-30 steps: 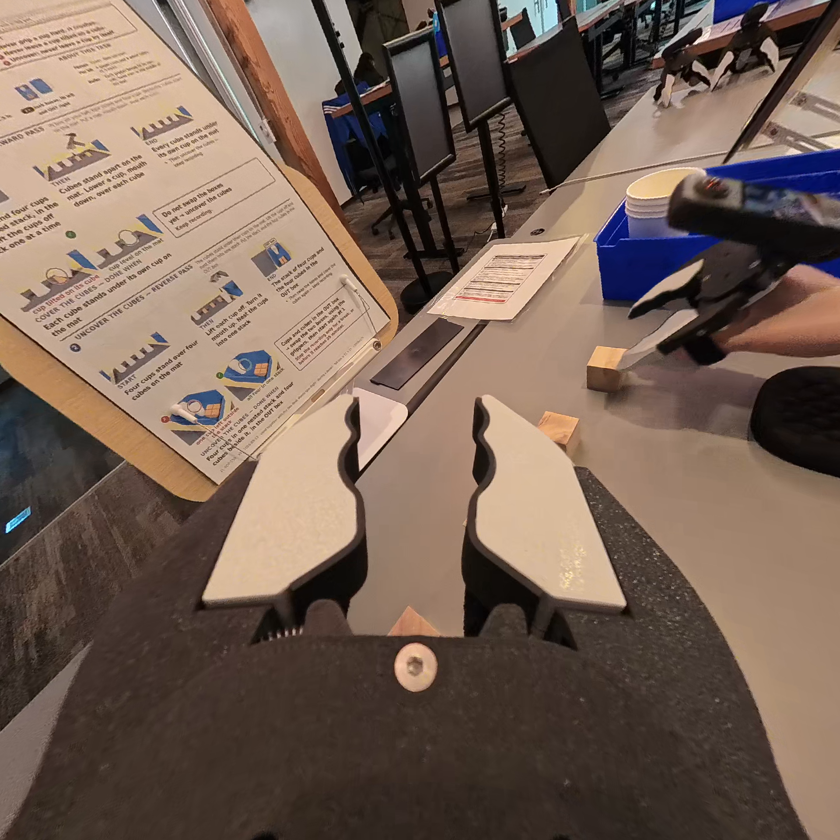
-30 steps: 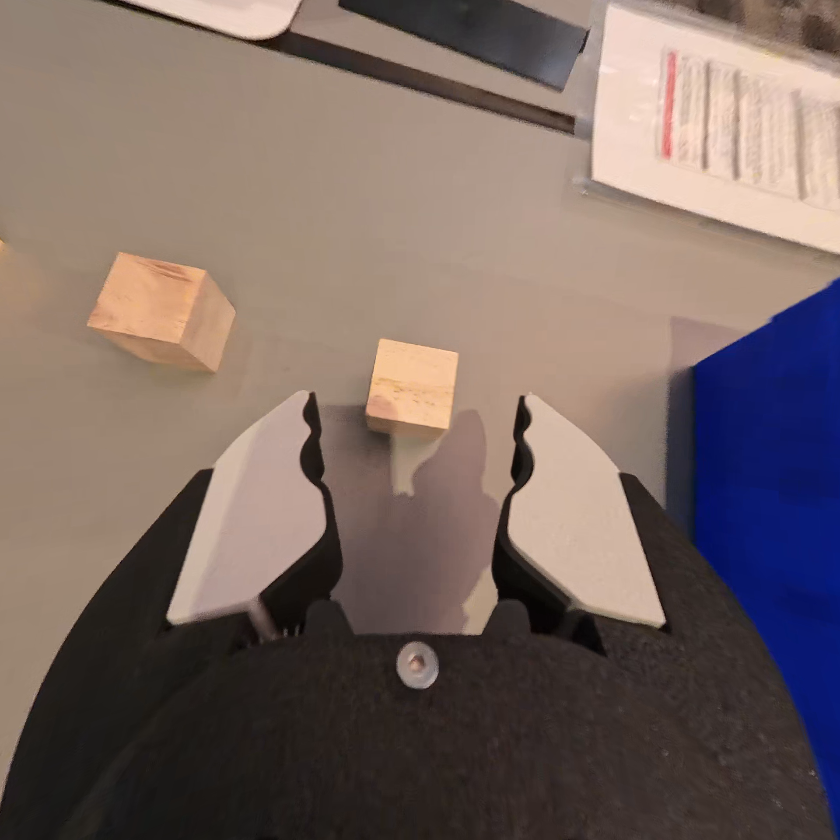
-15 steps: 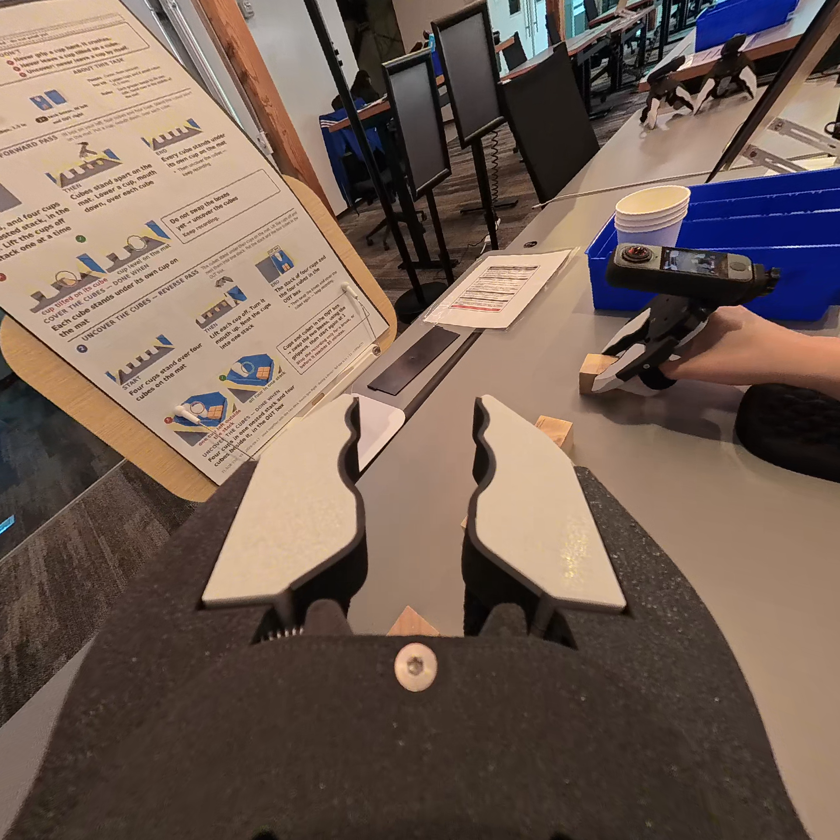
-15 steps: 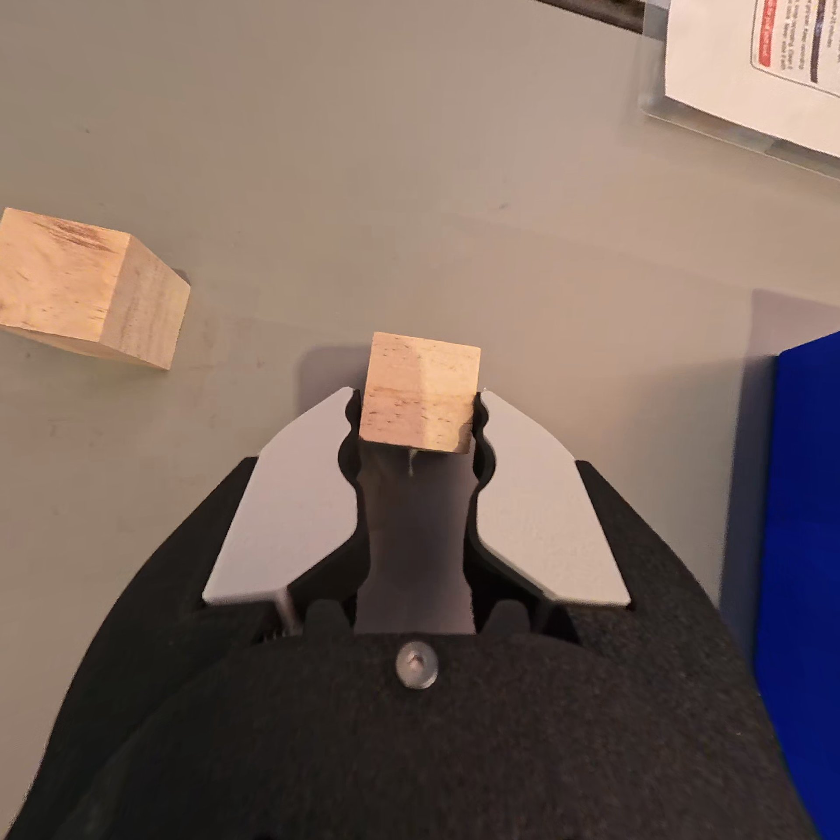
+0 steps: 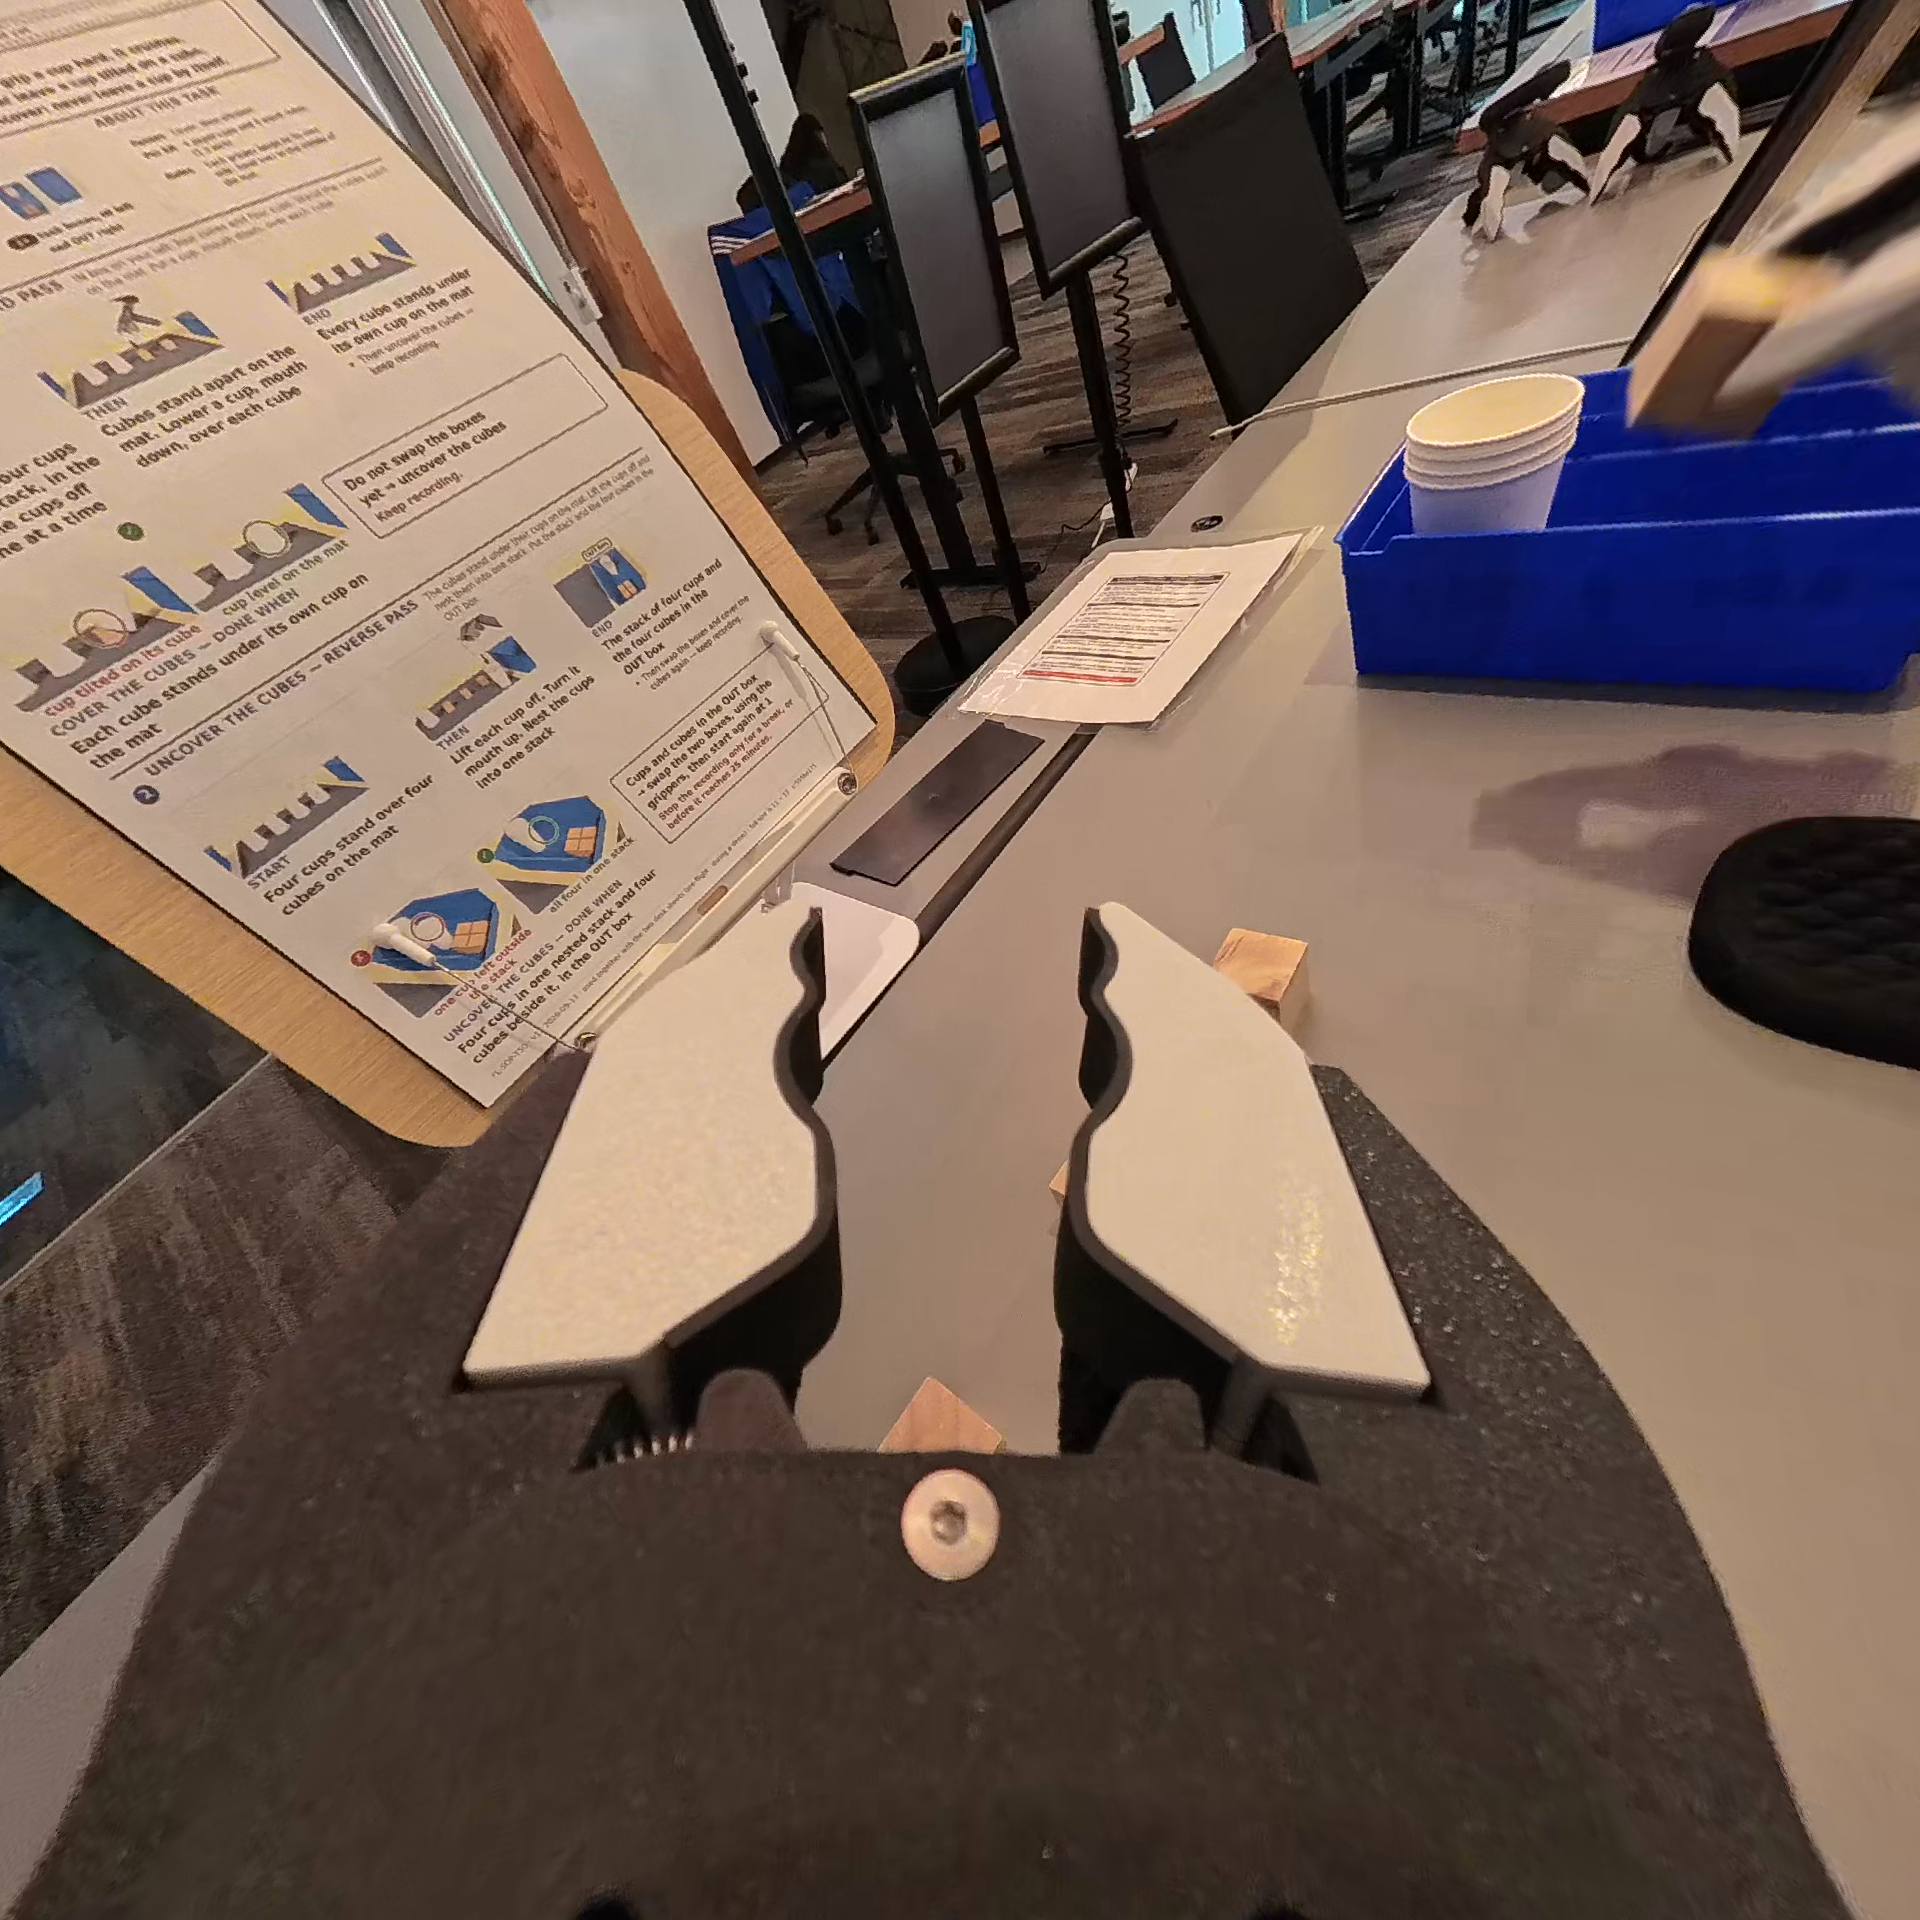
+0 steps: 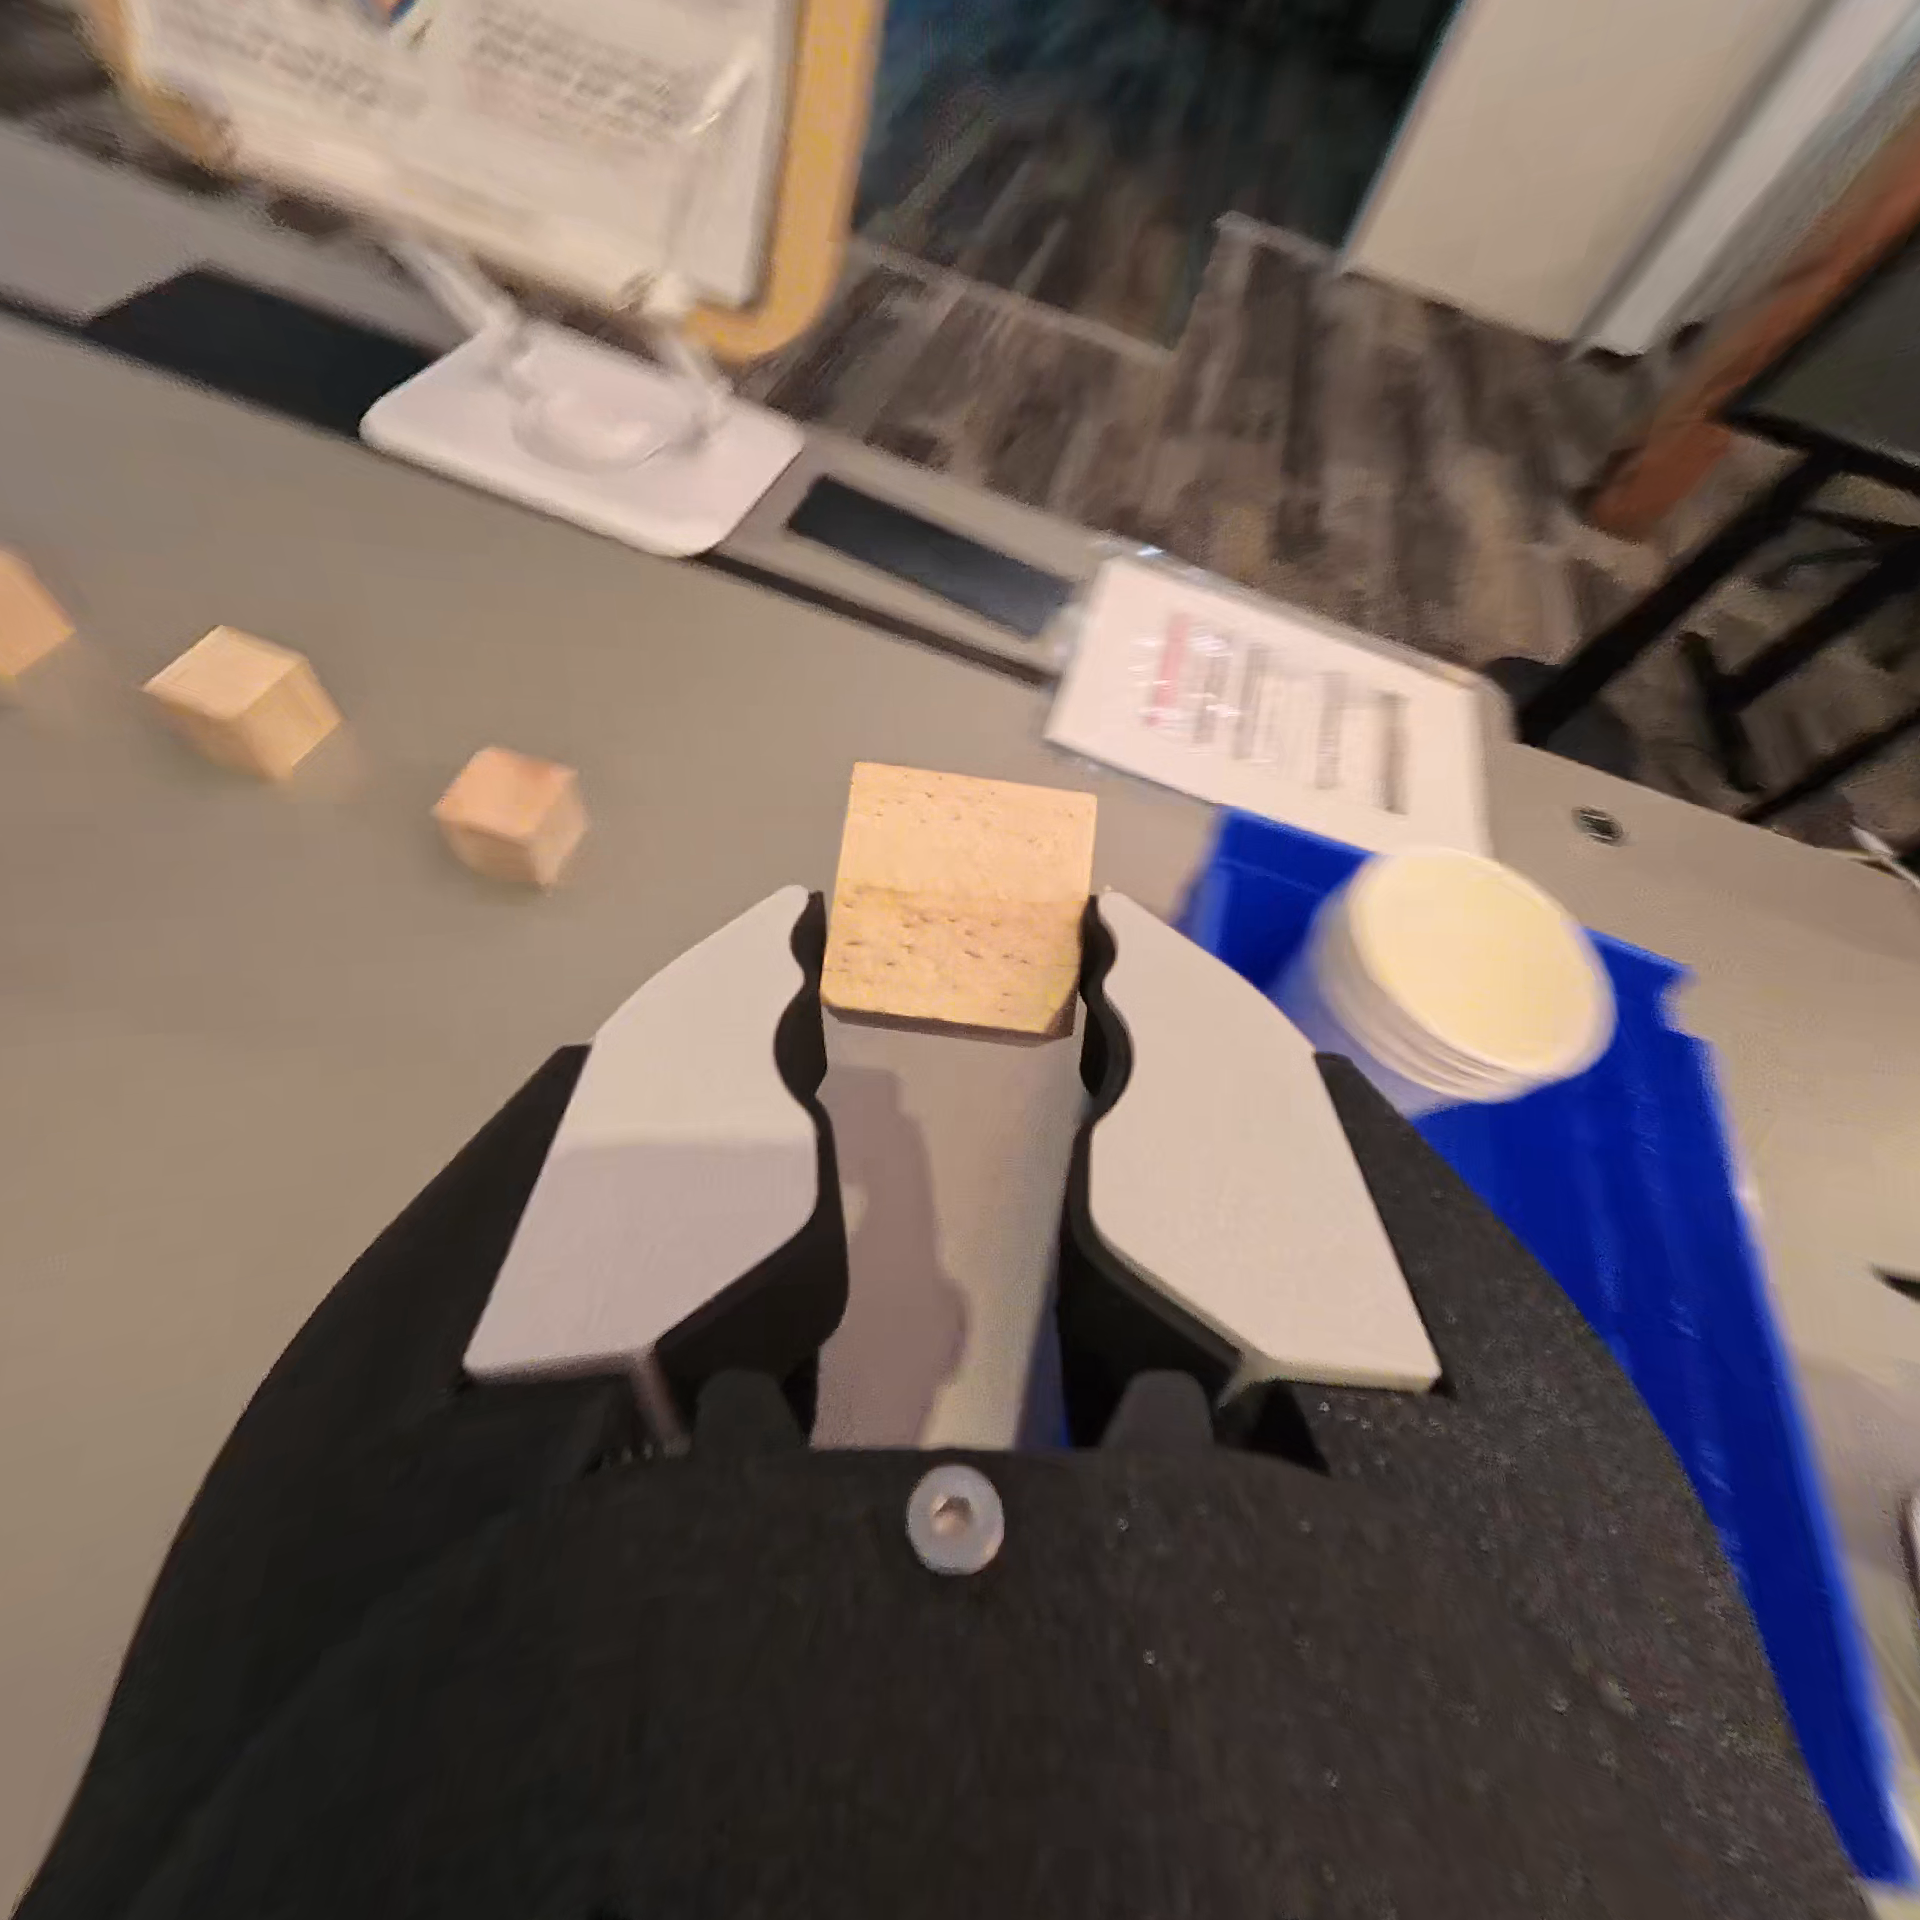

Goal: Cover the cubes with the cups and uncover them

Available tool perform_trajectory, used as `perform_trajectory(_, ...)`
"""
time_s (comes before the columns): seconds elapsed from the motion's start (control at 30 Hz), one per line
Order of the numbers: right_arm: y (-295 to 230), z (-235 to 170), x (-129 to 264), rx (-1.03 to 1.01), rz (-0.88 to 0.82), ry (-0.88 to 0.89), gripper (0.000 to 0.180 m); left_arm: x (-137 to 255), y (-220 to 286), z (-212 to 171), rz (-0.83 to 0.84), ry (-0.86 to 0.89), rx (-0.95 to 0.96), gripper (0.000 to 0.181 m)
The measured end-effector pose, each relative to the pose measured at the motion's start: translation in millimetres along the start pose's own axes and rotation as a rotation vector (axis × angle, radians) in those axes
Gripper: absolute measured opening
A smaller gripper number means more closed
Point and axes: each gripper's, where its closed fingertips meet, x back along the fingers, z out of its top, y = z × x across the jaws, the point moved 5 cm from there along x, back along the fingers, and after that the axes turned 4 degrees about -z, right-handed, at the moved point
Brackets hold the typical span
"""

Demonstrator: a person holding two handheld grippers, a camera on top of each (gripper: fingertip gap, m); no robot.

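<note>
My right gripper [image 6: 951,914] is shut on a wooden cube [image 6: 961,899] and holds it in the air above the grey table, near the blue bin [image 6: 1621,1143]. It shows blurred at the top right of the left wrist view [image 5: 1714,343]. A stack of white paper cups [image 6: 1465,977] stands in the bin's corner, also in the left wrist view [image 5: 1486,452]. Three more cubes lie on the table at left [image 6: 509,816], [image 6: 244,696], [image 6: 26,623]. My left gripper [image 5: 951,935] is open and empty low over the table, with one cube [image 5: 1262,966] beside its right finger and another [image 5: 940,1418] under it.
An instruction board [image 5: 312,582] on a white stand [image 6: 582,457] stands at the table's far edge. A laminated sheet [image 5: 1132,634] lies by the blue bin [image 5: 1621,592]. A black mat [image 5: 1818,935] lies at right. Monitors and chairs stand beyond.
My right gripper closed on the cube on the table, then lifted it up and toward the blue bin. My left gripper stayed open and still.
</note>
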Motion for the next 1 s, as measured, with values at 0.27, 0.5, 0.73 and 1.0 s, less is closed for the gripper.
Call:
perform_trajectory(0.27,147.2,-119.5,-39.5,-0.198,-0.001,-0.325,0.046,-5.7,16.0,2.1,-0.044,-0.027,-0.035,0.046)
perform_trajectory(0.5,180.6,-193.7,-78.5,-0.175,-0.106,-0.595,0.047,-8.3,24.5,5.0,-0.055,-0.038,-0.061,0.046)
perform_trajectory(0.73,183.8,-212.5,-82.0,-0.185,-0.105,-0.633,0.046,-9.4,26.1,5.9,-0.060,-0.036,-0.065,0.046)
perform_trajectory(1.0,184.9,-218.8,-67.4,-0.156,-0.101,-0.676,0.047,-11.5,31.8,6.5,-0.077,-0.043,-0.086,0.046)
